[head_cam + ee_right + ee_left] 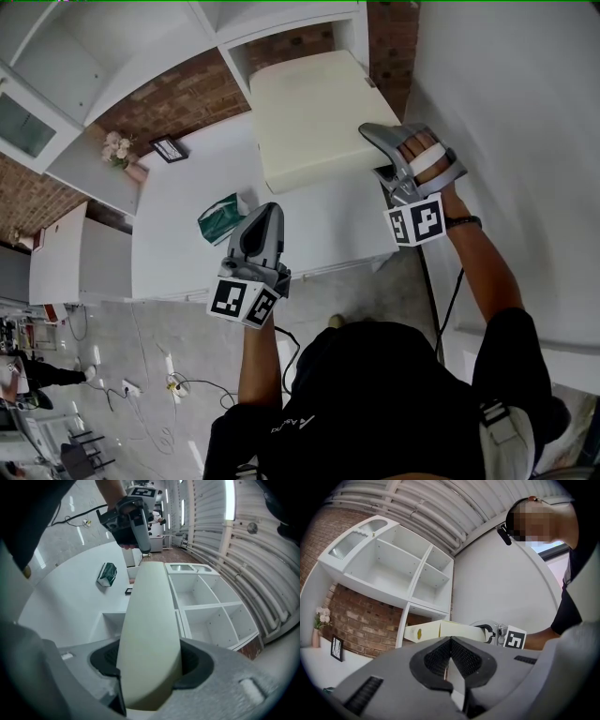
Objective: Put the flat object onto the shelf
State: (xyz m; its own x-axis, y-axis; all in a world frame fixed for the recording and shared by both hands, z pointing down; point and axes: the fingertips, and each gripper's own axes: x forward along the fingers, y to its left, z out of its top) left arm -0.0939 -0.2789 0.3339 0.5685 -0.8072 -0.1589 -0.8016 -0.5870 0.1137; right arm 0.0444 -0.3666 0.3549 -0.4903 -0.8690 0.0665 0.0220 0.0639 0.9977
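Observation:
The flat object [309, 117] is a thick cream slab, held level above the back of the white table [187, 216], with its far end at the shelf's low opening. My right gripper [375, 152] is shut on its right edge; in the right gripper view the slab [150, 634] fills the space between the jaws [150, 670]. My left gripper [267, 214] hovers over the table's front edge, shut with nothing in it [451, 641]. From the left gripper view the slab [445, 631] shows edge-on with the right gripper [497, 632] at its end.
A white shelf unit [281, 19] with open compartments [408, 573] stands against the brick wall behind the table. A green pack [222, 217] lies on the table near my left gripper. Flowers [119, 148] and a small picture frame [169, 148] stand at the back left. Cables run across the floor.

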